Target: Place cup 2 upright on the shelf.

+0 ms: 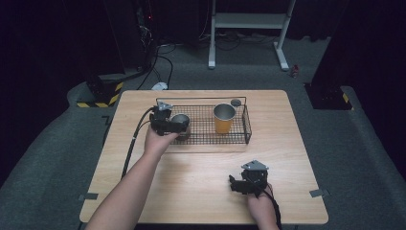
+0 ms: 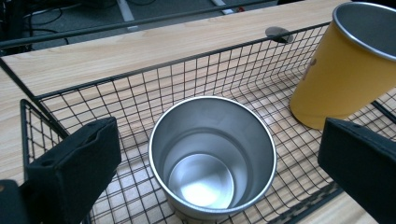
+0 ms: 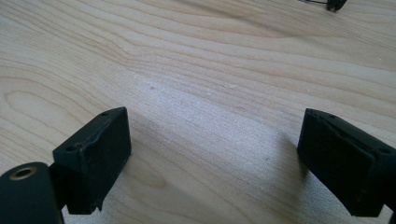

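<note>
Wooden bench [image 1: 201, 177] carries wire basket [image 1: 246, 125]; steel cup [image 2: 212, 156] stands upright in its left end, mouth up, axis vertical; left tongs [image 2: 212, 170] spread wide around it, apart; yellow cup [image 2: 343, 70] nearby; right tongs [image 3: 212, 163] gape over bare wood.

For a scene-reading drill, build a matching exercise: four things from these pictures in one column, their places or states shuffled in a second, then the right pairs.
Things:
1. steel cup
2. yellow cup
3. left gripper
4. right gripper

Places or states:
A. open over bare tabletop
B. upright in the wire basket's right half
C. open, jaws either side of a cup
D. empty, at the basket's left end

Pairs: 1-D, 2-B, 3-C, 4-A
</note>
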Available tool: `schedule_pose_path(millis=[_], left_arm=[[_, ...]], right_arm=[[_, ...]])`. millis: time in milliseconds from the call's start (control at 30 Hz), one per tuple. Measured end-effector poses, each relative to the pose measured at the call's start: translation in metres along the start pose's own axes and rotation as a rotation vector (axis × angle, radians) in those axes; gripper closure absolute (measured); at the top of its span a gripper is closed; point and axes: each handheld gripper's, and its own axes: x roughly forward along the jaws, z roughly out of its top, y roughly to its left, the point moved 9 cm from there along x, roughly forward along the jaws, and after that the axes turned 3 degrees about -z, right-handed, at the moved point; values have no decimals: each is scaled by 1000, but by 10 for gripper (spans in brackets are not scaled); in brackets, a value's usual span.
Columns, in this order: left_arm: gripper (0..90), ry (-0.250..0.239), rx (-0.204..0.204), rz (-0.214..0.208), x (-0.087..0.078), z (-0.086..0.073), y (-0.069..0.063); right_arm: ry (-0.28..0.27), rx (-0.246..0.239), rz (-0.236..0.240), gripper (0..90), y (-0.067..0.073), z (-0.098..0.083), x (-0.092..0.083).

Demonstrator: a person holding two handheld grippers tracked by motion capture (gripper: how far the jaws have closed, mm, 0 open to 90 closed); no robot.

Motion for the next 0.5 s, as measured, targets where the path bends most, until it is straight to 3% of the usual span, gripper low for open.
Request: schedule_pose_path(millis=[233,500], left_arm=[[1,5,-15,-3,-13,-11,8],[1,7,4,1,-33,-23,12]], right_arm=[[0,0,0,95,0,0,0],[0,0,0,95,0,0,0]])
